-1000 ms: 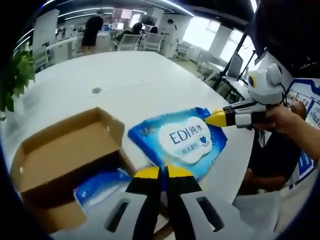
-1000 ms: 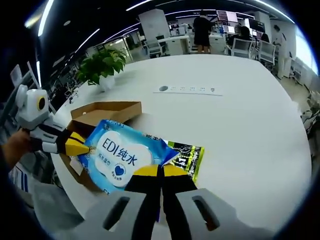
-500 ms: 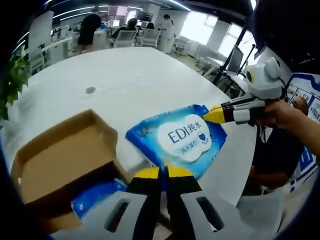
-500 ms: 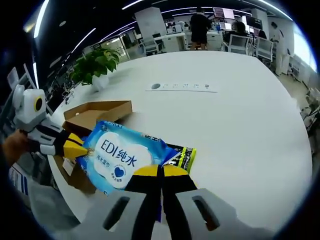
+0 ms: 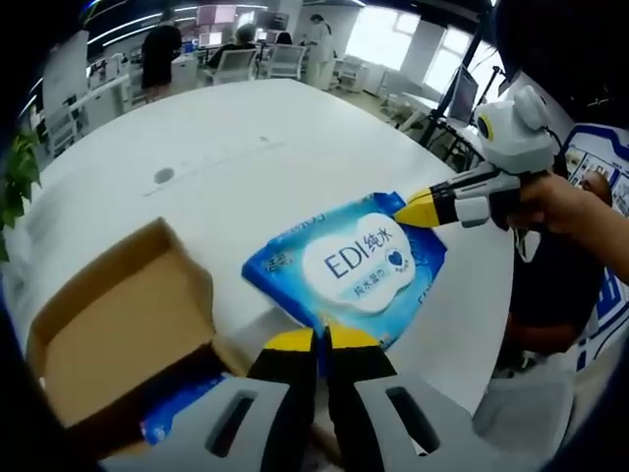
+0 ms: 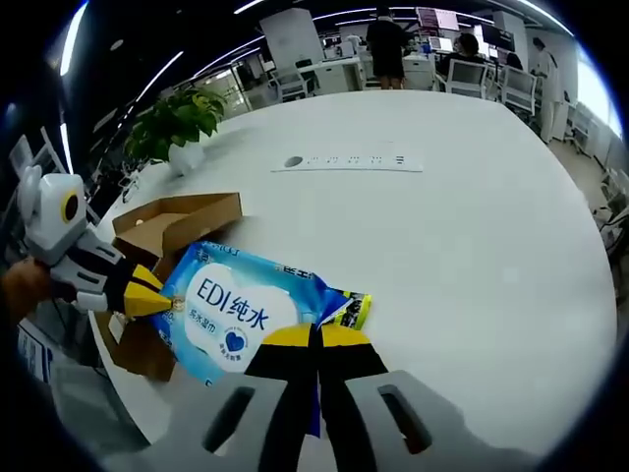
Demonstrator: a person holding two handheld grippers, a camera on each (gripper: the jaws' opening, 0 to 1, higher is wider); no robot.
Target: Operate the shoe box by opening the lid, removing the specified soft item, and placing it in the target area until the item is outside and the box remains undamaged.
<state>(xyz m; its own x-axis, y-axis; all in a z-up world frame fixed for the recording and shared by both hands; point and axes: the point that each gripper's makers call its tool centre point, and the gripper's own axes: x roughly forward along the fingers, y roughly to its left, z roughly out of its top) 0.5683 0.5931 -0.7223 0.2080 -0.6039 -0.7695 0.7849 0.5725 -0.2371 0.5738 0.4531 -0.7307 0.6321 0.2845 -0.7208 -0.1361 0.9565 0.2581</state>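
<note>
Blue-and-white soft wipes pack (image 5: 356,268) hangs above the white round table (image 5: 226,167), beside the open brown cardboard shoe box (image 5: 113,339), both left gripper (image 5: 314,339) and right gripper (image 6: 316,337) clamped on its opposite edges

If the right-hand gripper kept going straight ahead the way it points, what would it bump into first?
The right gripper is already shut on the blue wet-wipes pack, so the pack goes along. Beyond lies a small black-and-yellow packet, probably met first, then bare round white table; depth is unclear.
</note>
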